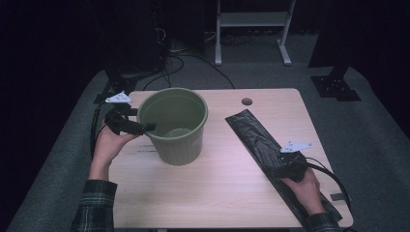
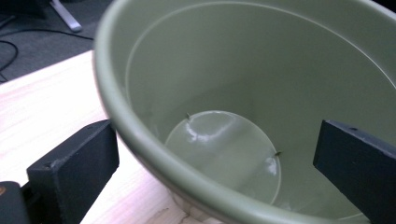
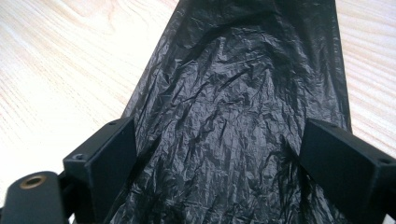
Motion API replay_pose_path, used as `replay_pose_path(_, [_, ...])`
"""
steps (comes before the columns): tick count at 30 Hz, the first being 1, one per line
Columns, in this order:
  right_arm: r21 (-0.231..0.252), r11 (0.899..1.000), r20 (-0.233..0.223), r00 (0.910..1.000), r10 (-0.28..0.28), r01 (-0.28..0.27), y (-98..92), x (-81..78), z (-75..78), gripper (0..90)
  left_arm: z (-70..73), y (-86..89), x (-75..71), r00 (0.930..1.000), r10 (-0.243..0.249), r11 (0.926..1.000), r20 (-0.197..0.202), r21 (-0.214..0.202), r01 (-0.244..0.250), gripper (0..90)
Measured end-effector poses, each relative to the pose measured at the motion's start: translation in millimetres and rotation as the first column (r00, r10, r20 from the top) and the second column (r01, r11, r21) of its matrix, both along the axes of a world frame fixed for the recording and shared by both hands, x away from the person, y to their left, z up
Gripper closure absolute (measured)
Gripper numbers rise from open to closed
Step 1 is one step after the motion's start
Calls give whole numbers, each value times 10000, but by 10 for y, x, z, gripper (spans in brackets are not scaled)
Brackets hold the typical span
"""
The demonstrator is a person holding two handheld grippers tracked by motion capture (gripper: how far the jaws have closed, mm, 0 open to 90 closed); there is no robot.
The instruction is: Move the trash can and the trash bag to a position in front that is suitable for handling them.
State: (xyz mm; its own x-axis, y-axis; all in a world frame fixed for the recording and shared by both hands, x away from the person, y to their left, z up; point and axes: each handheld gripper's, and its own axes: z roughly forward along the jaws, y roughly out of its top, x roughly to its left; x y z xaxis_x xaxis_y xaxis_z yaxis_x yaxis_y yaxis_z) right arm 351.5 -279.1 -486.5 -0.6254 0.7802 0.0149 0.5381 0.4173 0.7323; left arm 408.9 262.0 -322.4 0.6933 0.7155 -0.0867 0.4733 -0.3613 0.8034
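The left gripper [image 2: 210,172] has its jaws spread wide astride the near wall of the green bin [image 1: 175,124], one jaw outside and one inside; the pads seem clear of the plastic, though the angle is poor. The bin is a ribbed olive bucket with a thick rolled rim and a glossy round floor, upright toward the desk's [image 1: 212,193] far left corner. The right gripper [image 3: 217,163] holds its jaws wide open over a crinkled black bag [image 1: 261,140], gripping nothing; the bag lies flat along the right edge.
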Motion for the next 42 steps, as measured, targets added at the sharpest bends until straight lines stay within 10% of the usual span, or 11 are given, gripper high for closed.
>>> replay_pose_path(21, [2, 10000, 13, 10000, -5, 5, -1, 1, 0, 99, -26, -396, -124, 9952, -971, 9951, 112, -148, 973, 0])
replay_pose_path(42, [4, 10000, 4, 10000, -4, 4, 0, 0, 0, 99, -33, -887, -412, 9720, -2348, 9720, 82, -60, 2348, 0])
